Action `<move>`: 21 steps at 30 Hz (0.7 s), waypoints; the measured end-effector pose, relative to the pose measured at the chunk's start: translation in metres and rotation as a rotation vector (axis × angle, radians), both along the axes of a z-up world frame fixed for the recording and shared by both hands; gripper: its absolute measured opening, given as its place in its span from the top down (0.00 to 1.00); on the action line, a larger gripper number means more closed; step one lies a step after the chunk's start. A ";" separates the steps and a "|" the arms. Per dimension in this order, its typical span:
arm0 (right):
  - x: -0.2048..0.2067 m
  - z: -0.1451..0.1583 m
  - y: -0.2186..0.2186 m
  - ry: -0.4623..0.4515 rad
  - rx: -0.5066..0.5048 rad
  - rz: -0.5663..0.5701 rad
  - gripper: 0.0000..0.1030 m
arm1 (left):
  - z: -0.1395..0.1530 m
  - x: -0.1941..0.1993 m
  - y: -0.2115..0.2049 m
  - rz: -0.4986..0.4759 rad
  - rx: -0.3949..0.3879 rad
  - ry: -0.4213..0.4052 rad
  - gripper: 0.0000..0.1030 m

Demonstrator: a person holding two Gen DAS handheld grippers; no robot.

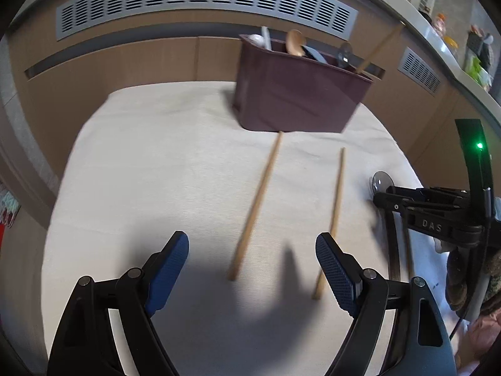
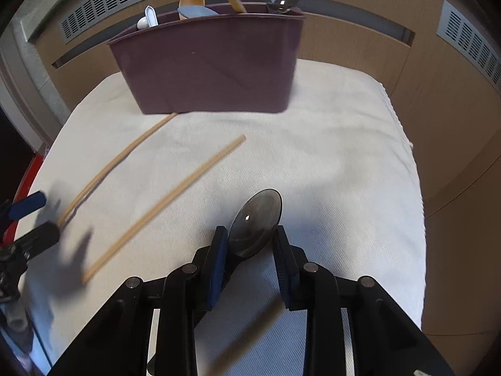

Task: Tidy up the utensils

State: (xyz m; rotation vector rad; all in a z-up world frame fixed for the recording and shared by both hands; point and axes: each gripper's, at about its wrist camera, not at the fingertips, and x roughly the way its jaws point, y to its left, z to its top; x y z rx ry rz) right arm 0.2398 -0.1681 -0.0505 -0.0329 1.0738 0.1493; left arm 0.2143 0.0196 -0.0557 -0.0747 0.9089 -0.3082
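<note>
A dark purple utensil holder (image 1: 297,94) stands at the far side of a white cloth; it also shows in the right wrist view (image 2: 213,69). Several utensils stick out of it. Two wooden chopsticks lie on the cloth, one (image 1: 258,202) (image 2: 119,159) reaching the holder's base, the other (image 1: 333,216) (image 2: 169,202) to its right. My left gripper (image 1: 252,247) is open above the near ends of the chopsticks. My right gripper (image 2: 250,235) is shut on a dark metal spoon (image 2: 256,219), bowl forward; it shows in the left wrist view (image 1: 380,194) at the right.
The white cloth (image 1: 156,156) covers a raised surface. Wooden panelling with grey vent grilles (image 1: 200,0) runs behind it. A third chopstick (image 2: 250,335) lies under my right gripper. A shelf with small items (image 1: 469,50) is at the far right.
</note>
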 end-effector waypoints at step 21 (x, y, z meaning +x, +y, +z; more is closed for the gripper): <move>-0.045 0.013 -0.062 -0.063 0.076 -0.052 0.74 | -0.013 0.061 -0.036 -0.137 0.188 0.176 0.92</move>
